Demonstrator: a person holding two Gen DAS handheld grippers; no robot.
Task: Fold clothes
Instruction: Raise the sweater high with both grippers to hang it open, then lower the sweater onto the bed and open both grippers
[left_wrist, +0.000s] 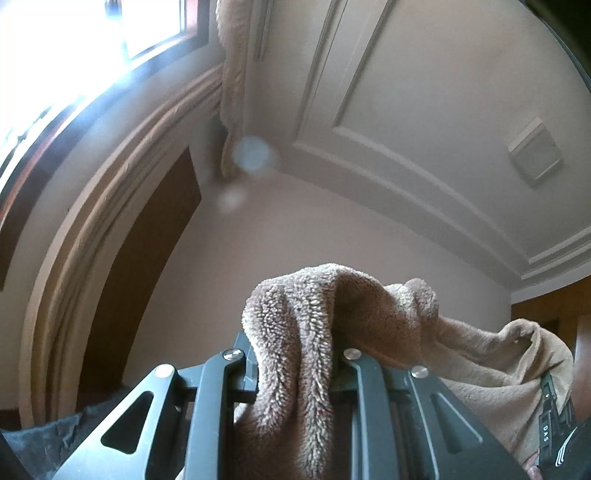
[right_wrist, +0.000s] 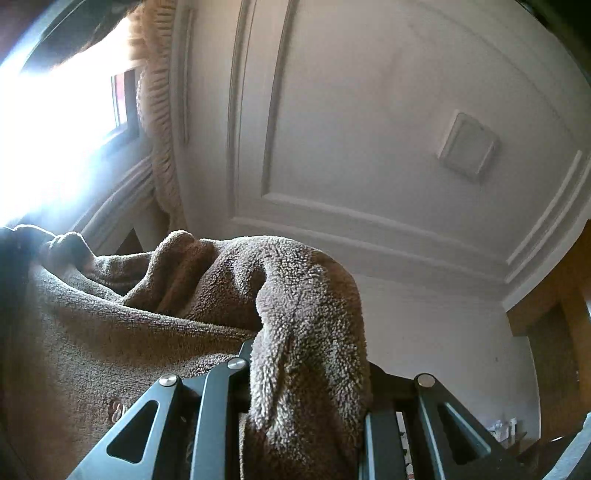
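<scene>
A brown fleecy garment (left_wrist: 303, 332) is bunched between the black fingers of my left gripper (left_wrist: 295, 365), which is shut on it and points up toward the ceiling. The cloth runs off to the right, where it has a smoother side (left_wrist: 491, 354). My right gripper (right_wrist: 306, 373) is shut on another fold of the same brown garment (right_wrist: 303, 314), also raised. The cloth drapes left and down from it (right_wrist: 92, 332). The fabric hides the fingertips of both grippers.
Both views look up at a white moulded ceiling (left_wrist: 424, 92) with a square vent (right_wrist: 469, 147). A bright window (left_wrist: 74, 44) is at the upper left with a tan curtain (left_wrist: 232, 85) beside it. Wooden furniture (right_wrist: 554, 332) stands at the right.
</scene>
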